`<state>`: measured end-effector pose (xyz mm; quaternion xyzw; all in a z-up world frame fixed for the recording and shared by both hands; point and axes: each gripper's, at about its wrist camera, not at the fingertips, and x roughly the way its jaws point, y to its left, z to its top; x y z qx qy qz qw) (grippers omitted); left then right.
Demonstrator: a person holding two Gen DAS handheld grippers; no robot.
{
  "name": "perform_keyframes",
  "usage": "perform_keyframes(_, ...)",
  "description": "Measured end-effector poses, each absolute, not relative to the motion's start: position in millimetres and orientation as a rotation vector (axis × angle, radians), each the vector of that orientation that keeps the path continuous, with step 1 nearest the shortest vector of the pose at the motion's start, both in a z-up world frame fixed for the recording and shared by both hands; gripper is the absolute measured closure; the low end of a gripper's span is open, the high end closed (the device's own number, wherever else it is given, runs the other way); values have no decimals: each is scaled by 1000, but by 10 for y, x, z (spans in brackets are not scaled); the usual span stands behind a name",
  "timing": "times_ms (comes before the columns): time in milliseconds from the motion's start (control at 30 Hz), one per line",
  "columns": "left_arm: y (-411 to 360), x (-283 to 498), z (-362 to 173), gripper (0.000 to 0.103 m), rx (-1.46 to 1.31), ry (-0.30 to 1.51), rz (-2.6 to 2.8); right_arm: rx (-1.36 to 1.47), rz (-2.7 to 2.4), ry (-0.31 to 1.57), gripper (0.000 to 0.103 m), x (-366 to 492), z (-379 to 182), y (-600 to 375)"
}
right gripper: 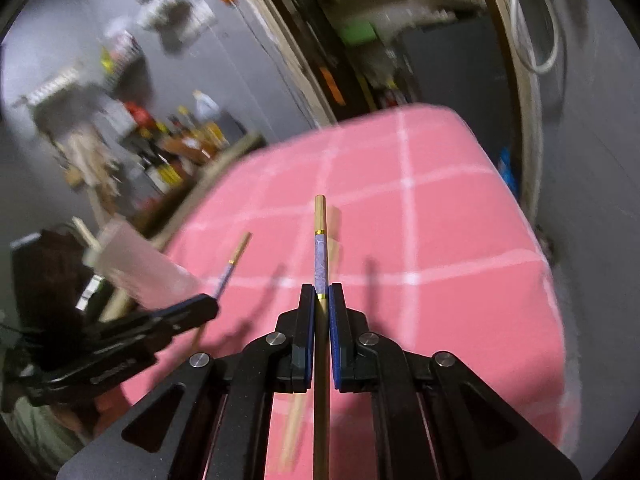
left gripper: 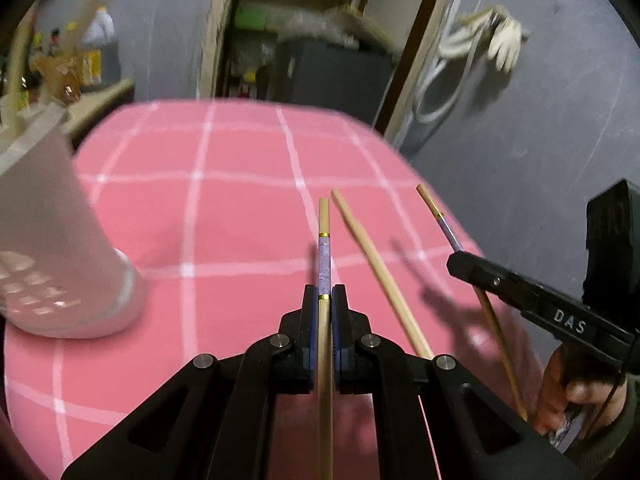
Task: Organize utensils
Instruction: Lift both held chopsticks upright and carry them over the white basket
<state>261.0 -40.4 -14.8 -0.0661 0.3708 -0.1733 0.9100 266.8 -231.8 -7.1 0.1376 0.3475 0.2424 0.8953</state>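
Note:
My left gripper [left gripper: 325, 294] is shut on a chopstick [left gripper: 324, 256] with a purple band and gold rings, held above the pink checked tablecloth [left gripper: 224, 216]. A plain wooden chopstick [left gripper: 376, 264] lies on the cloth just to its right. My right gripper [right gripper: 321, 293] is shut on a matching banded chopstick [right gripper: 320, 248]; in the left wrist view it shows at the right [left gripper: 456, 258] with its chopstick [left gripper: 438, 216]. In the right wrist view the left gripper [right gripper: 208, 304] and its chopstick [right gripper: 234, 258] sit at the left. A white perforated utensil holder [left gripper: 60, 248] stands at the left on the cloth.
The table's far edge [left gripper: 248, 104] meets a grey wall and an open doorway [left gripper: 312, 32]. A shelf with bottles [left gripper: 80, 64] is at the far left. White cables and a glove [left gripper: 504, 40] hang on the right wall.

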Motion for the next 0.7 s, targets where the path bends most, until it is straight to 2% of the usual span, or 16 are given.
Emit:
perform_keyframes(367,-33,2054,460,99,-201,376,-305,354,638,275,98,2183,428,-1910)
perform_keyframes(700,724,1963,933,99,-270,197,-193,395,783,65,98,2258,840,-1353)
